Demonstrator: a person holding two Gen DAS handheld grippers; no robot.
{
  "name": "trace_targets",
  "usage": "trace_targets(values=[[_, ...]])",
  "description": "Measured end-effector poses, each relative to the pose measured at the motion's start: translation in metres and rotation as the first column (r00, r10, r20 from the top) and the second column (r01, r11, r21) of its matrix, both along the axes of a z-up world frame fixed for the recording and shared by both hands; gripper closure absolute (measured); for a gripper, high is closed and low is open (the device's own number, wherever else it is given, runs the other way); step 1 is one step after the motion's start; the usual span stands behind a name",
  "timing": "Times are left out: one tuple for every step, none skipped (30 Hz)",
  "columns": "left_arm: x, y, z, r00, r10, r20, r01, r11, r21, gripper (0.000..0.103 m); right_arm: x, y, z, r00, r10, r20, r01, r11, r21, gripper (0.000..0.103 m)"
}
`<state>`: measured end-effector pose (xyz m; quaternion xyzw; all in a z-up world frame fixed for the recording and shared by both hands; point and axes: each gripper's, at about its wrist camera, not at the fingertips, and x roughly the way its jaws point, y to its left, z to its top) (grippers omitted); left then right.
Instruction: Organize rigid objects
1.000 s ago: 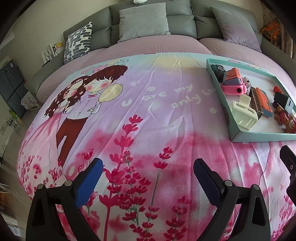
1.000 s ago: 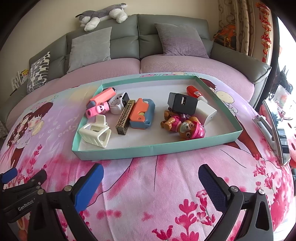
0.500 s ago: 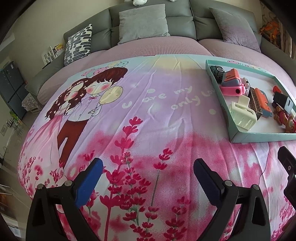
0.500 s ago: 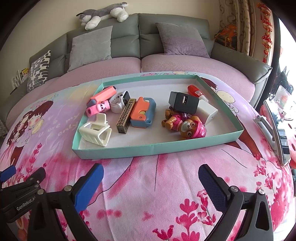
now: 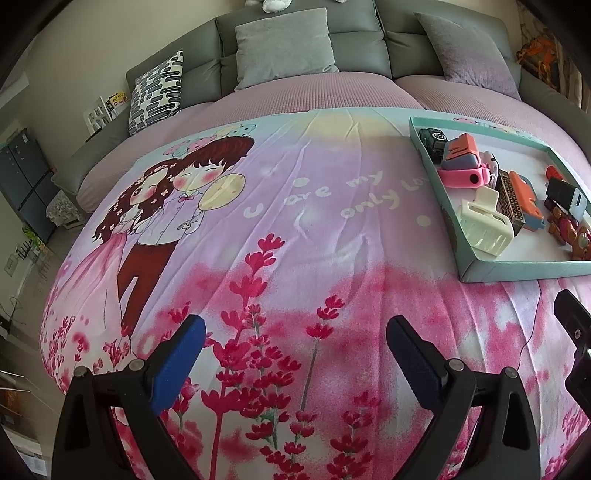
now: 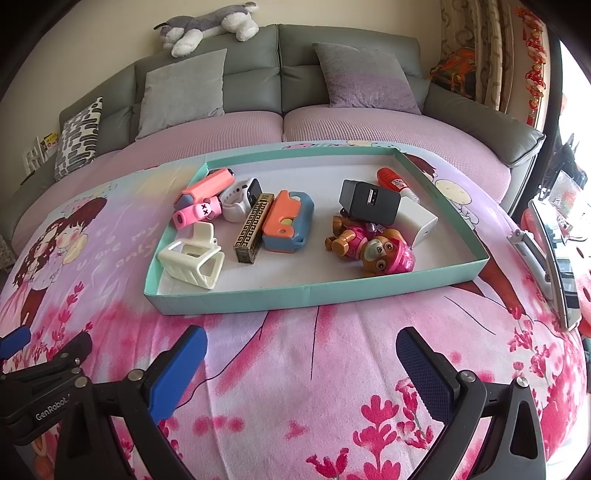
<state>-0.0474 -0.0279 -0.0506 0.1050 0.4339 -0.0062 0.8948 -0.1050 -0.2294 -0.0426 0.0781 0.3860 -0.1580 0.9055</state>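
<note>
A shallow teal tray [image 6: 295, 297] lies on the pink flowered bedspread and holds several small items: a cream hair claw [image 6: 192, 256], a gold patterned bar [image 6: 254, 229], an orange-and-blue case [image 6: 289, 221], a pink tube [image 6: 195, 214], a black charger [image 6: 369, 201], a white adapter [image 6: 419, 221], a toy pup [image 6: 373, 247] and a red bottle [image 6: 393, 181]. My right gripper [image 6: 301, 356] hangs open just in front of the tray, holding nothing. My left gripper [image 5: 295, 341] is open over bare bedspread, left of the tray [image 5: 517, 266].
A grey sofa headboard with cushions [image 6: 184, 88] and a plush dog [image 6: 207, 31] runs along the back. A patterned pillow [image 5: 155, 92] leans at the left. A tablet-like stand [image 6: 554, 258] sits at the bed's right edge. The bedspread [image 5: 258, 221] drops off at the left.
Both views have shifted slightly, with the tray sitting a little lower in frame. Nothing on the bed was touched; both grippers stay open.
</note>
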Motion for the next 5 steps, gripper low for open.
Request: trace_targets(values=[[-0.0003, 0.0006, 0.0006, 1.0, 0.001, 0.003, -0.001, 1.0, -0.002, 0.005, -0.0001, 0.0, 0.0002, 1.0, 0.0, 0.0, 0.0, 1.0, 0.0, 0.0], [-0.0008, 0.0009, 0.0011, 1.0, 0.001, 0.006, -0.001, 1.0, -0.003, 0.005, -0.0001, 0.0001, 0.0002, 1.0, 0.0, 0.001, 0.0, 1.0, 0.0, 0.0], [-0.0008, 0.0012, 0.0012, 1.0, 0.0, 0.006, 0.0, 1.0, -0.005, 0.005, 0.0, 0.0, 0.0002, 1.0, 0.0, 0.0, 0.0, 1.0, 0.0, 0.0], [-0.0008, 0.0012, 0.0012, 1.0, -0.004, 0.004, 0.004, 1.0, -0.007, 0.005, 0.0, 0.0001, 0.0001, 1.0, 0.0, 0.0, 0.0, 1.0, 0.0, 0.0], [-0.0006, 0.001, 0.001, 1.0, -0.007, 0.002, 0.007, 1.0, -0.008, 0.005, 0.0, 0.0, 0.0003, 1.0, 0.0, 0.001, 0.0, 1.0, 0.0, 0.0]])
